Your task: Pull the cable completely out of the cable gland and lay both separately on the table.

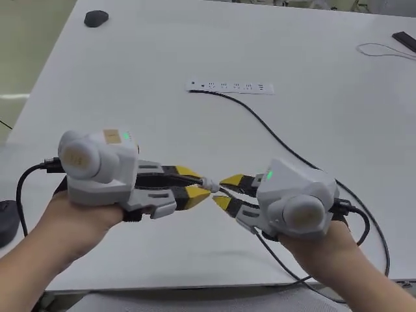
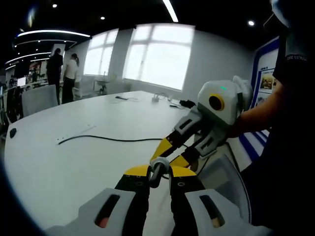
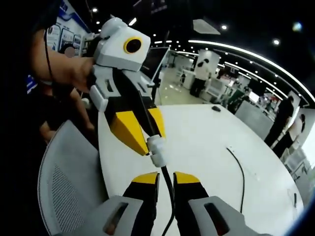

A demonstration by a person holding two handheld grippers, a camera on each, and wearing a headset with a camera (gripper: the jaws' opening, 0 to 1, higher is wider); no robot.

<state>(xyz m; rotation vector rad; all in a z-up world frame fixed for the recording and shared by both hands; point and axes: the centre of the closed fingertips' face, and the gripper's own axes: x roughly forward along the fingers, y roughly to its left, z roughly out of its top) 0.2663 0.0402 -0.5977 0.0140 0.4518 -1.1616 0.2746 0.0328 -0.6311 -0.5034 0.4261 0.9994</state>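
I read the left gripper point(image 1: 198, 188) as clamped on the white cable gland point(image 1: 209, 184). At its 3 o'clock, the right gripper point(image 1: 226, 192) is pinched on the black cable point(image 3: 167, 192) leaving the gland. Both are held above the table point(image 1: 162, 58), at 6 o'clock from the power strip point(image 1: 231, 87).

Over the near edge of the surface point(image 1: 162, 117), the left claw point(image 1: 205, 188) and right claw point(image 1: 224, 192) face tip to tip, the cable gland point(image 1: 209, 184) between them. Behind lies a power strip point(image 1: 231, 86), its cord point(image 1: 279, 140) running right; a mouse point(image 1: 96, 17) sits far left.
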